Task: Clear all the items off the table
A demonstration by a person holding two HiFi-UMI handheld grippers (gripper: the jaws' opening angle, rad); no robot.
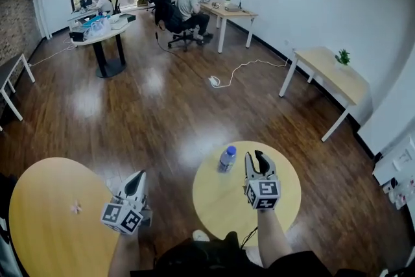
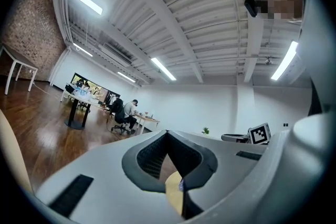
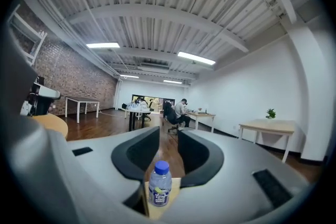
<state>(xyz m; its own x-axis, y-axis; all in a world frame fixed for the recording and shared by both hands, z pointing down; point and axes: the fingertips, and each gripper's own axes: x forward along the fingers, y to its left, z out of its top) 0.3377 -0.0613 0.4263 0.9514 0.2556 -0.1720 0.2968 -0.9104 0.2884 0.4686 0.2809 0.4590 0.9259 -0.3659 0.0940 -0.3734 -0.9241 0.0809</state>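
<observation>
A clear water bottle (image 1: 227, 158) with a blue cap stands upright near the far left edge of the small round yellow table (image 1: 285, 194). My right gripper (image 1: 254, 156) hovers over that table just right of the bottle, its jaws parted by a narrow gap with nothing in them. In the right gripper view the bottle (image 3: 159, 184) stands low and ahead of the right gripper (image 3: 168, 136). My left gripper (image 1: 139, 177) hangs between the two tables, and in its own view the left gripper (image 2: 168, 135) has its tips together, empty. A small pinkish thing (image 1: 76, 207) lies on the large round table (image 1: 45, 230) at left.
Dark wooden floor lies all around. A white cable (image 1: 240, 69) runs across the floor ahead. A pale desk with a small plant (image 1: 343, 57) stands at right. People sit at desks (image 1: 227, 12) and a round table (image 1: 104, 32) at the far end.
</observation>
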